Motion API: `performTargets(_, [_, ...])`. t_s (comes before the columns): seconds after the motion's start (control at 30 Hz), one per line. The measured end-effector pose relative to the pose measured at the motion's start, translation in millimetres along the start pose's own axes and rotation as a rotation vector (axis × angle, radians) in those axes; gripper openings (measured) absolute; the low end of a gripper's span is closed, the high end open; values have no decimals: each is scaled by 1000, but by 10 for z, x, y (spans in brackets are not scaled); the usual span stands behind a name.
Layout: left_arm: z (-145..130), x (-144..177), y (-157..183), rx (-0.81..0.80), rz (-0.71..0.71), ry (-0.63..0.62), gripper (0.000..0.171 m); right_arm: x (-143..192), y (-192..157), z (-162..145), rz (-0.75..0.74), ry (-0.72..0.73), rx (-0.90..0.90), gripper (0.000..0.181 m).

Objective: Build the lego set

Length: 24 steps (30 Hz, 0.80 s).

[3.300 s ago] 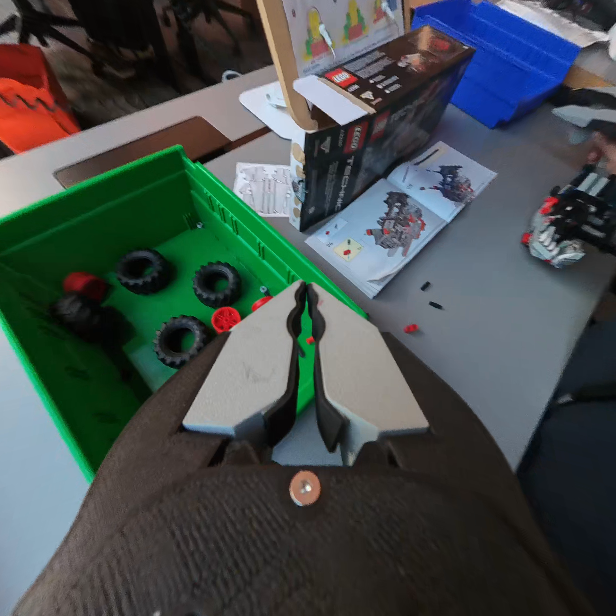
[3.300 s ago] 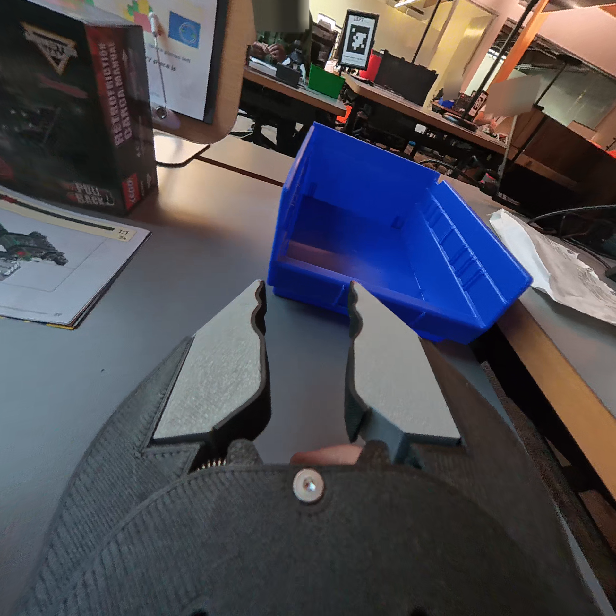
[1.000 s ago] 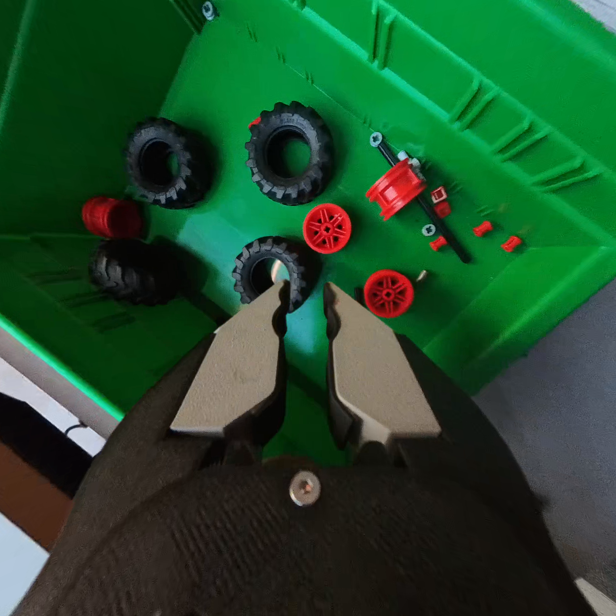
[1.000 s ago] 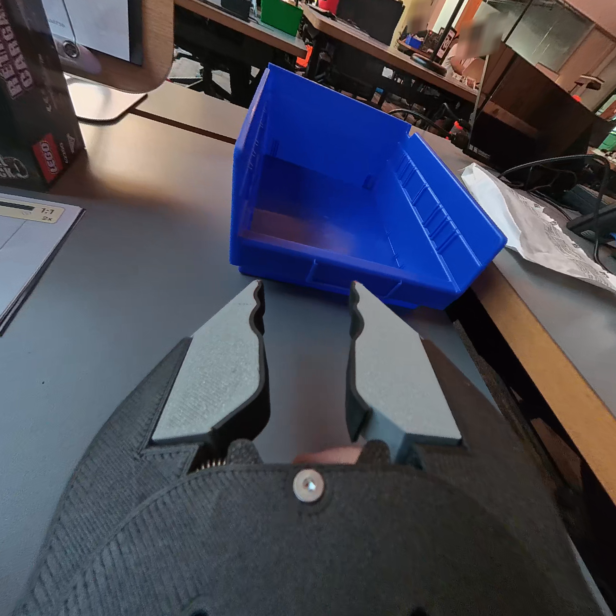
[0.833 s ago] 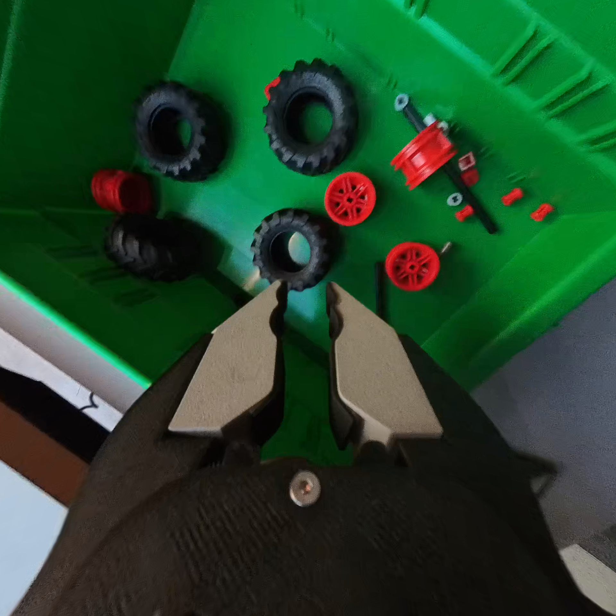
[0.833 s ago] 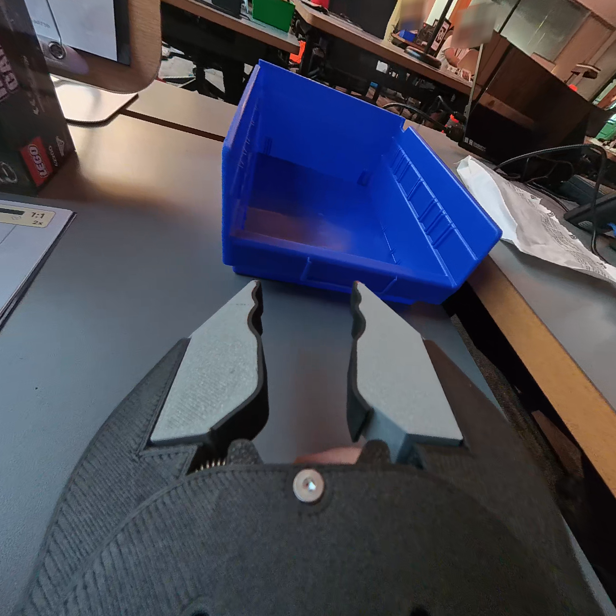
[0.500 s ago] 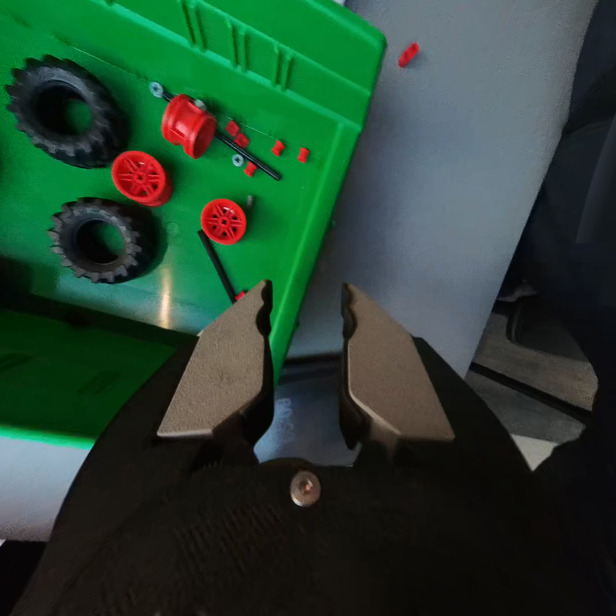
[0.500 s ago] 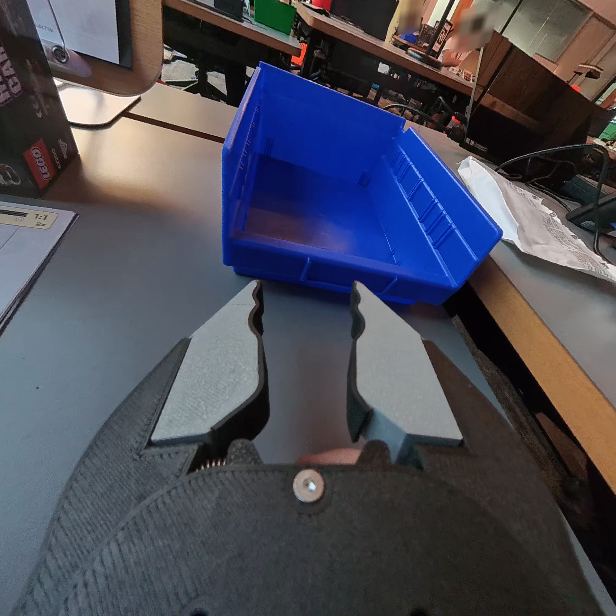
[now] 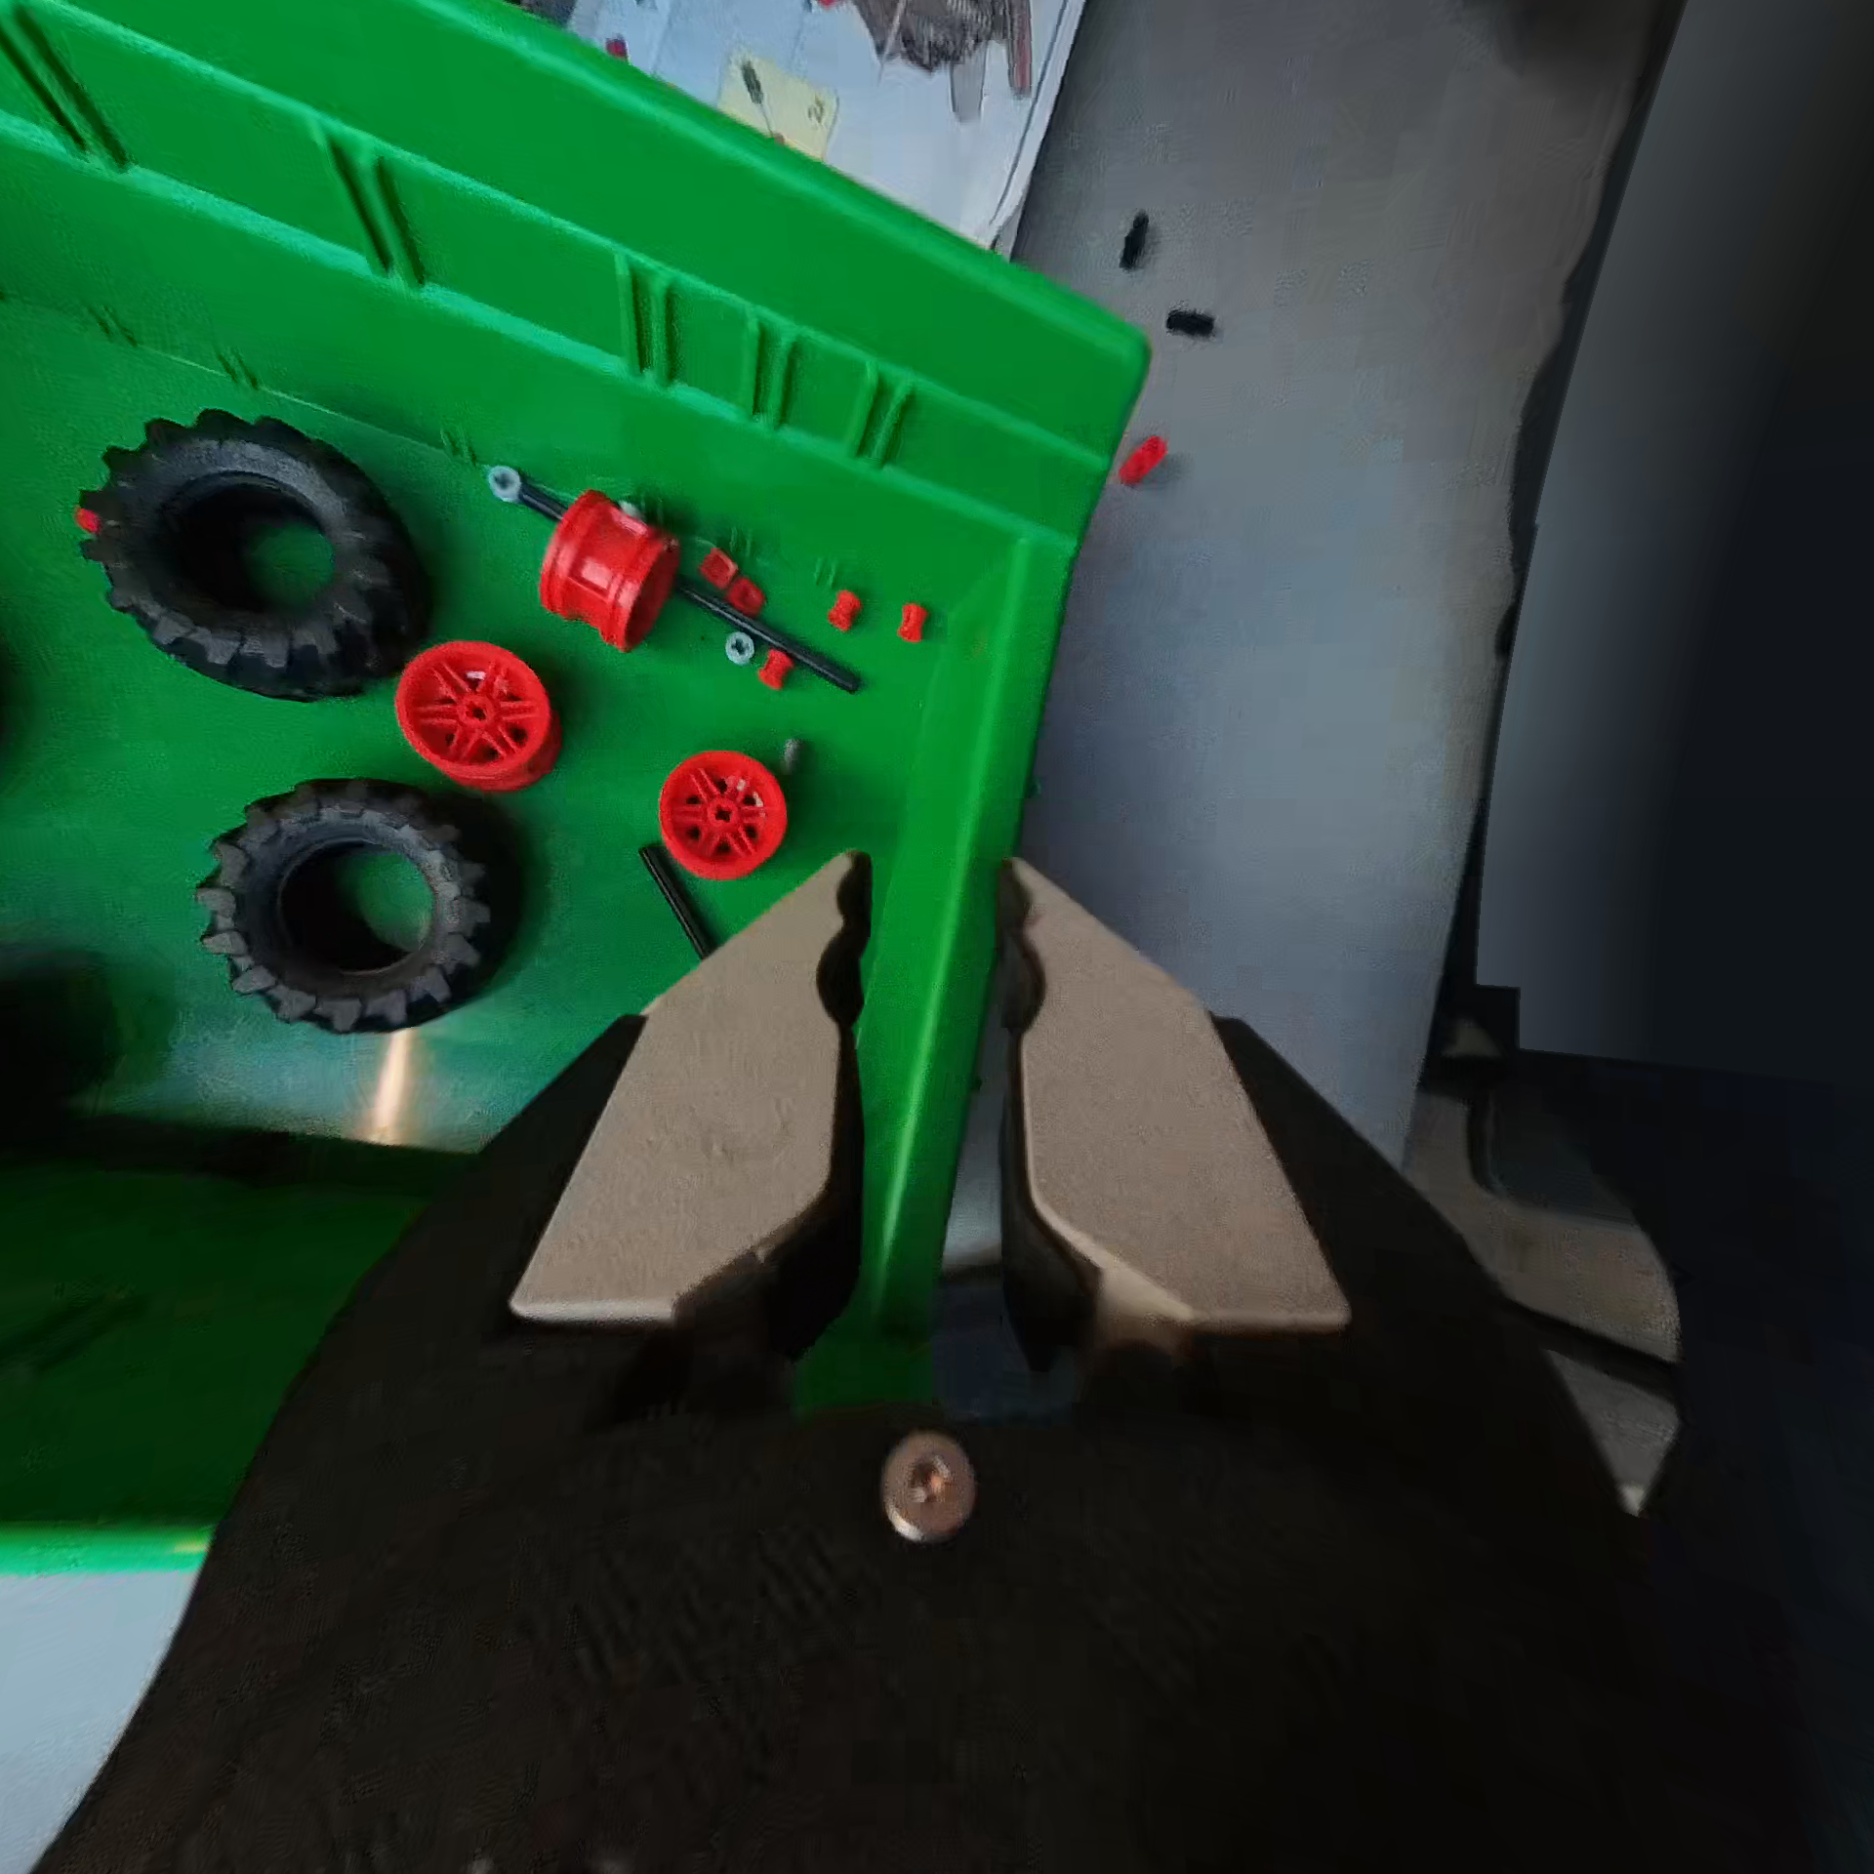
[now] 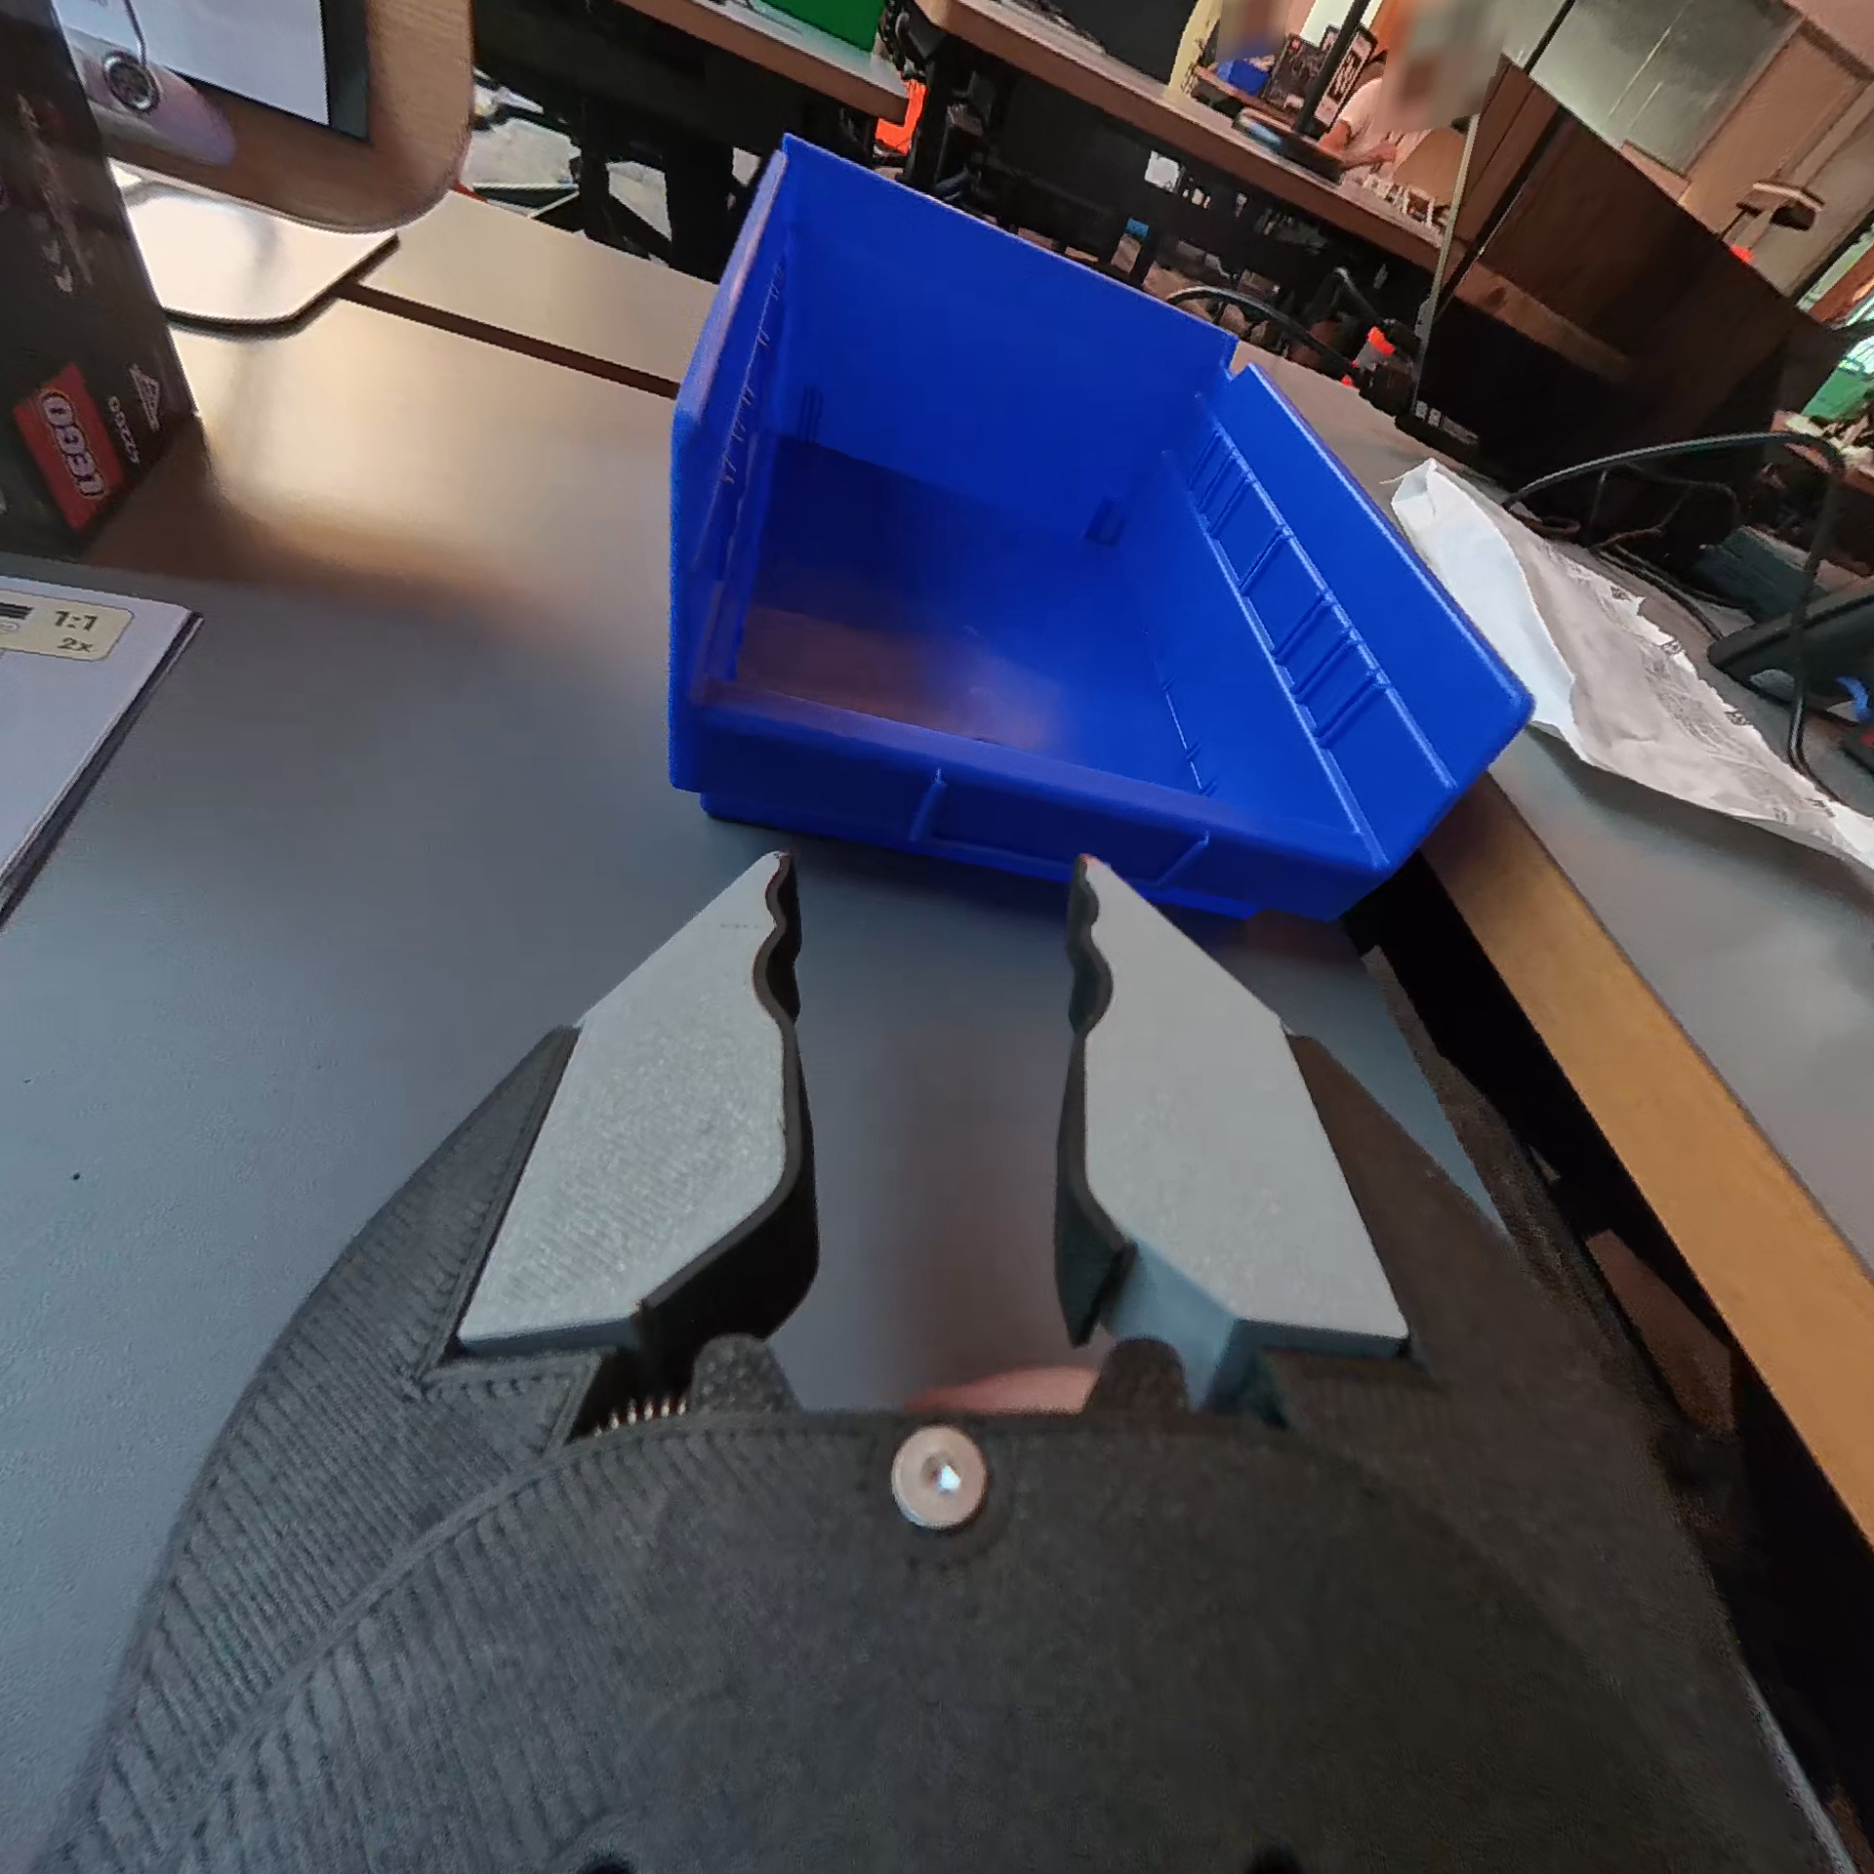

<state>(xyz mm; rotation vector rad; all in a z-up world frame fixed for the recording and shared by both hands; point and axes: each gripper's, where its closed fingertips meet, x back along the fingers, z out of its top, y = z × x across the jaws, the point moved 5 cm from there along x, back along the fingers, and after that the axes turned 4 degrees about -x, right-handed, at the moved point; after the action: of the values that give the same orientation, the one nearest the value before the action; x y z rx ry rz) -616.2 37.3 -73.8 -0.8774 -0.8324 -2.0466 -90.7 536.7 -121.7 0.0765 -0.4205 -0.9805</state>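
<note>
Left gripper (image 9: 933,892) spread astride green plastic bin (image 9: 974,710) wall | right gripper (image 10: 933,882) spread, empty, before blue plastic bin (image 10: 1014,811)

The grey table (image 10: 355,913) carries a blue bin (image 10: 1065,811) near its right edge, a green bin (image 9: 710,335), an open booklet (image 10: 61,710) and a dark box (image 10: 71,355).

Grey tool fingers (image 10: 649,1146) (wavy tips), black ribbed body, silver screw (image 10: 938,1479).
</note>
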Motion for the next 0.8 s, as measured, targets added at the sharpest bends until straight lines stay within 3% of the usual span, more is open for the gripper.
performTargets(0.07, [38,54,-124,40,58,11,20,3,-15,1,-3,2,16,49])
performTargets(0.2, [39,4,-301,63,193,-81,19,7,3,3,5,6,-5,49])
performTargets(0.33, [120,75,-495,70,310,-131,7,19,36,9,17,19,-45,49])
performTargets(0.53, [435,-308,-575,-35,186,-196,17,24,39,13,21,24,-50,49])
performTargets(0.7, [519,-657,-619,-111,127,-224,18,33,54,19,26,33,-68,49])
performTargets(0.77, [581,-729,-659,-155,135,-188,17,32,53,17,28,31,-70,49])
performTargets(0.8, [557,-742,-681,-160,133,-215,6,32,51,19,27,32,-68,49])
